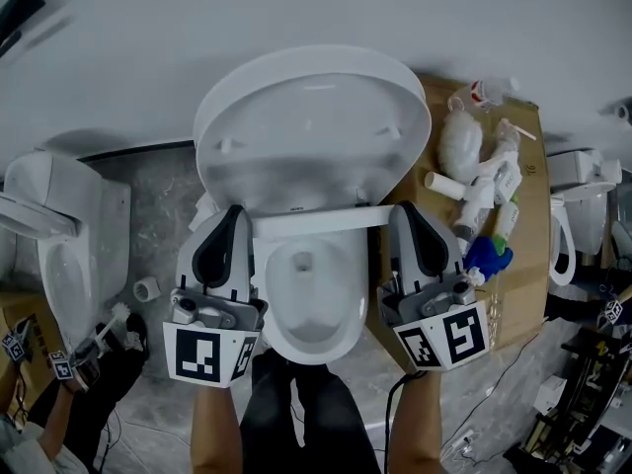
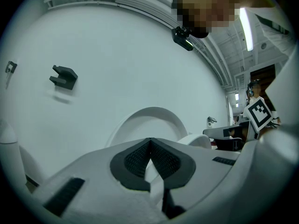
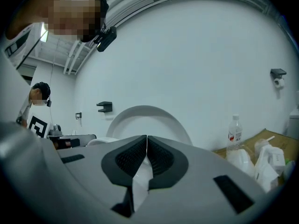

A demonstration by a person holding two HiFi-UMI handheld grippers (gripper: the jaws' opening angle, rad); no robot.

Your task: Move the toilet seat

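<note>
In the head view, a white porcelain toilet bowl (image 1: 314, 344) sits at the centre. Its broad white oval plastic lid (image 1: 311, 117) stands raised against the pale wall (image 1: 148, 28) at 12 o'clock. Across the back of the bowl, at the foot of the lid, runs a narrow white band that we take for the white plastic toilet seat (image 1: 321, 223), seen on edge and tipped up off the bowl. The left claw (image 1: 235, 210) lies at the band's 9 o'clock end and the right claw (image 1: 403, 206) at its 3 o'clock end. We cannot tell whether the tips touch it. At 2 o'clock of the bowl, a brown cardboard sheet (image 1: 528, 166) carries white plastic bottles (image 1: 474, 200).

In the left gripper view, the left claw's dark ribbed pads (image 2: 135, 160) are pressed together at the tips, pinching nothing. A sliver of white shows through the gap below them. A white arch (image 2: 149, 115) rises beyond at 12 o'clock; we cannot tell whether it is lid or seat. A black bracket (image 2: 64, 77) hangs on the wall at 10 o'clock.

In the right gripper view, the right claw is likewise pressed together and empty. The same arch rises behind it, and a clear plastic bottle (image 3: 235, 132) stands at 3 o'clock.
</note>
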